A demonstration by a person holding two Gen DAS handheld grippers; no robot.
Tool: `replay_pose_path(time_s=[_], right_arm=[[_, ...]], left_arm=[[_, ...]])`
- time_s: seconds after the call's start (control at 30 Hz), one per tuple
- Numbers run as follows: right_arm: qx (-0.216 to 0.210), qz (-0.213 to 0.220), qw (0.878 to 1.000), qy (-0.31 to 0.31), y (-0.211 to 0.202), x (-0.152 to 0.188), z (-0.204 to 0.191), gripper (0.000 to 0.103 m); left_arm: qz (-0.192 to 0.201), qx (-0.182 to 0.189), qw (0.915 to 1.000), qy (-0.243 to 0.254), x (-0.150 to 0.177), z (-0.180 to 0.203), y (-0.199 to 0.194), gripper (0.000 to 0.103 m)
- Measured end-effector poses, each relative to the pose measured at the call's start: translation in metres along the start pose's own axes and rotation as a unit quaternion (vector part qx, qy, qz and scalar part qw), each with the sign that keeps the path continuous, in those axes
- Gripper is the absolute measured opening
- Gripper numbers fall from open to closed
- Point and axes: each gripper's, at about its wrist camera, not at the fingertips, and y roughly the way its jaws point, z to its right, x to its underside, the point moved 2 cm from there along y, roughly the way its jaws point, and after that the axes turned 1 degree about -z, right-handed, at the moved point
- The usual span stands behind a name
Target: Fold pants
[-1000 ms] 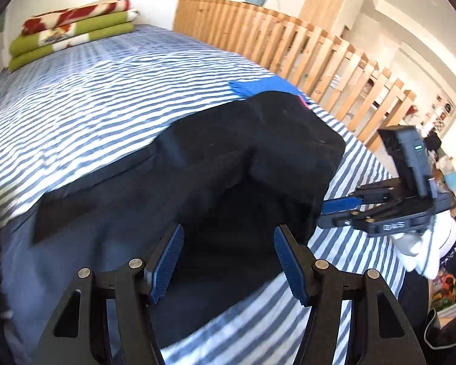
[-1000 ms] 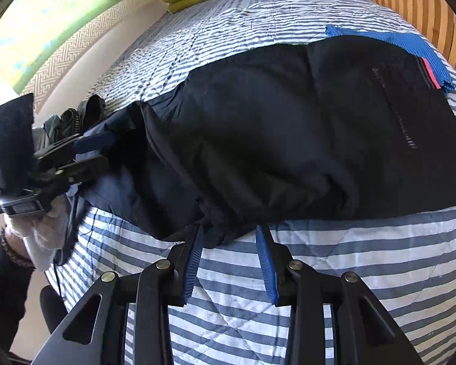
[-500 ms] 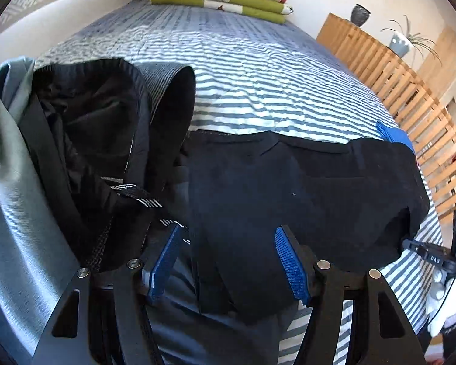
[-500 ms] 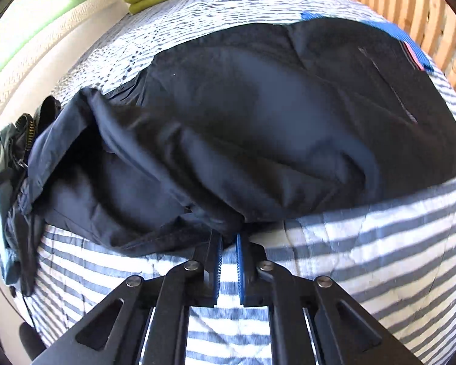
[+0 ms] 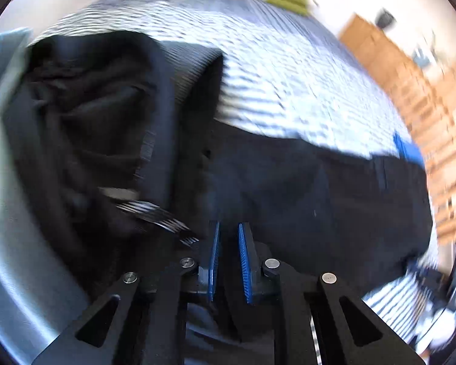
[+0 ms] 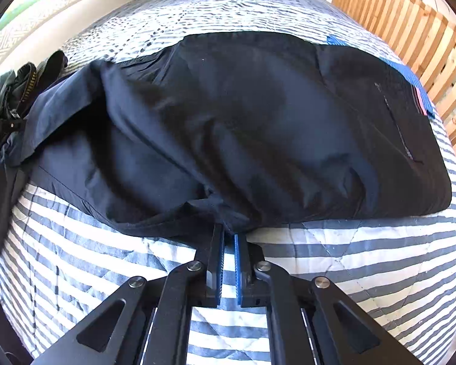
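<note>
Two tools are clenched on dark fabric at this moment. The right tool (image 6: 229, 237) has its blue pads drawn nearly together on the near edge of the pants (image 6: 258, 121), pinching a small peak of cloth just above the striped bedspread (image 6: 349, 258). The left tool (image 5: 228, 234) is likewise drawn in on dark cloth at the pants' leg end, though its view is blurred, so exactly which layer it holds cannot be told.

Outward from the tools, the pants lie across the bed, their blue waistband (image 6: 410, 76) toward the wooden slatted rail (image 6: 410, 30). The leg end toward the pile of other dark garments (image 5: 76, 121) is rumpled and doubled over itself. Judging from this, the fold is only at its start: both edges are gripped, but no clean crosswise fold has been laid, and the carrying over and smoothing remain.

Against a second ago, both tools were spread wide and hovering over the cloth; half a second ago the right had already pinched while the left was still wide. Now the left has closed too, and its camera is in motion.
</note>
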Motion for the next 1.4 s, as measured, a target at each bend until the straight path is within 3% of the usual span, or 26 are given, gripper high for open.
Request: replay_pose_path(time_s=[0.07,0.1,0.13,0.2,0.3,0.33,0.37,0.43,0.5,0.7,0.83,0.9,1.0,1.07,1.13,1.3,1.4], right_arm=[[0.000,-0.003,1.000,0.000,0.002,0.000,0.001,0.005],[0.004,-0.004,1.000,-0.004,0.002,0.001,0.000,0.005],[0.012,-0.002,1.000,-0.011,0.002,0.001,-0.004,0.005],[0.023,-0.001,1.000,-0.020,0.005,-0.002,-0.013,0.005],[0.027,-0.002,0.999,-0.023,0.006,-0.003,-0.015,0.005],[0.026,-0.004,0.999,-0.022,0.007,-0.003,-0.015,0.005],[0.027,-0.004,0.999,-0.021,0.007,-0.002,-0.015,0.005],[0.030,-0.004,0.999,-0.024,0.005,0.000,-0.017,0.005],[0.026,-0.006,0.999,-0.022,0.004,0.002,-0.015,0.005],[0.001,-0.012,1.000,-0.012,-0.013,-0.004,-0.008,0.004],[-0.020,0.022,0.999,-0.011,-0.054,-0.002,-0.007,0.003],[-0.043,0.028,0.999,0.001,-0.063,0.007,-0.001,0.003],[-0.034,-0.017,0.999,-0.024,-0.034,0.026,-0.006,0.002],[-0.036,-0.055,0.997,-0.049,-0.014,0.040,-0.013,0.001],[-0.055,-0.065,0.995,-0.059,-0.016,0.049,-0.013,0.001],[-0.091,0.002,0.996,-0.017,-0.063,0.047,0.020,0.004],[-0.094,0.049,0.994,0.007,-0.077,0.023,0.028,0.005]], left_arm=[[0.006,0.009,0.9998,-0.017,-0.002,-0.008,-0.005,0.019],[-0.003,0.020,0.9997,-0.013,0.000,-0.006,-0.005,0.038],[-0.014,0.028,0.9995,-0.001,0.003,-0.002,-0.002,0.067],[-0.037,0.045,0.9980,0.024,0.009,0.010,0.006,0.089],[-0.055,0.030,0.9971,0.043,0.010,0.024,0.031,0.084],[-0.072,0.029,0.9959,0.045,0.010,0.027,0.044,0.059],[-0.080,0.017,0.9957,0.043,0.010,0.028,0.053,0.049],[-0.071,0.017,0.9969,0.029,0.007,0.028,0.054,0.019],[-0.064,0.038,0.9970,0.018,0.000,0.030,0.045,0.014],[-0.018,0.056,0.9979,0.028,-0.030,0.046,-0.012,0.012],[-0.017,0.056,0.9968,0.054,-0.018,0.045,-0.039,0.013],[-0.050,0.029,0.9969,0.053,-0.006,0.022,-0.023,0.013],[-0.098,-0.004,0.9947,0.031,0.009,0.002,0.015,0.014],[-0.089,-0.020,0.9950,0.040,0.010,0.003,0.023,0.015],[-0.085,-0.029,0.9950,0.043,0.006,0.007,0.024,0.017],[-0.067,-0.020,0.9971,0.029,0.007,-0.003,0.011,0.022],[-0.052,-0.038,0.9975,0.029,0.004,-0.005,-0.001,0.022]])
